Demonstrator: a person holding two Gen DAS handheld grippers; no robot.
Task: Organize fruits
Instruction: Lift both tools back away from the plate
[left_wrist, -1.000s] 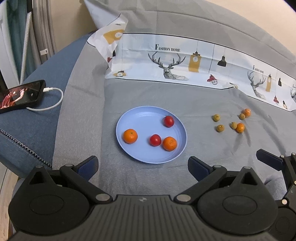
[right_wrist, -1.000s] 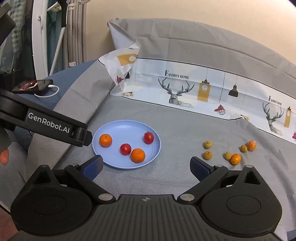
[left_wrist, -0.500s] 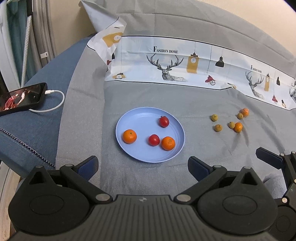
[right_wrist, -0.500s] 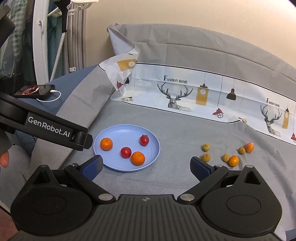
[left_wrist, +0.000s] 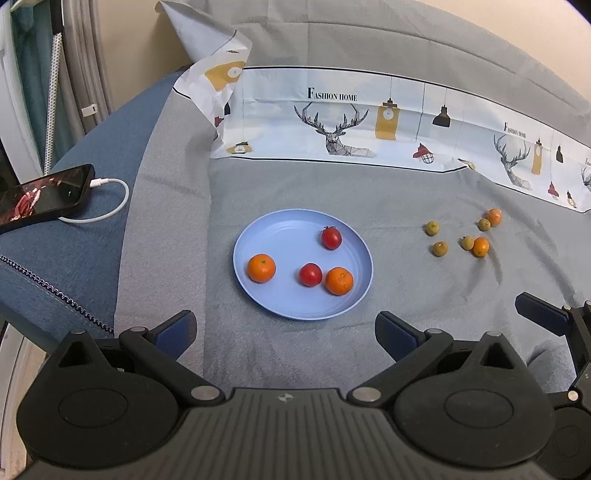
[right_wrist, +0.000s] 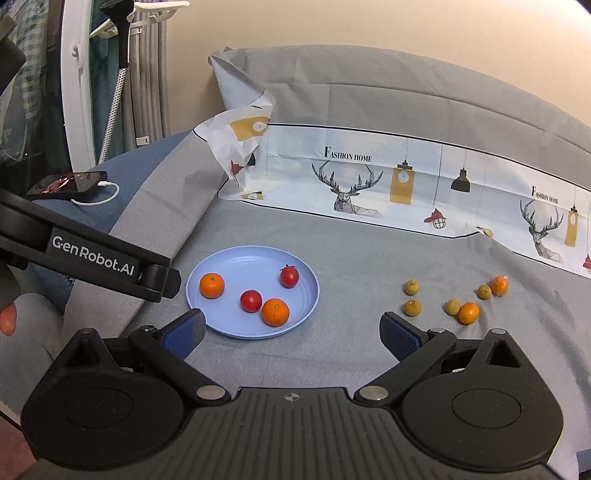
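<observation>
Both claws, the left claw and the right claw, stay spread wide and empty, pulled back a bit, so six small fruits still wait beside the plate.

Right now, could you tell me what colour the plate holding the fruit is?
The plate is plain light blue, clearest in the left wrist view.

I see soft, even indoor light, faint shadows, sharp focus centrally, strong fisheye bending and dark corners toward twelve o'clock.
</observation>
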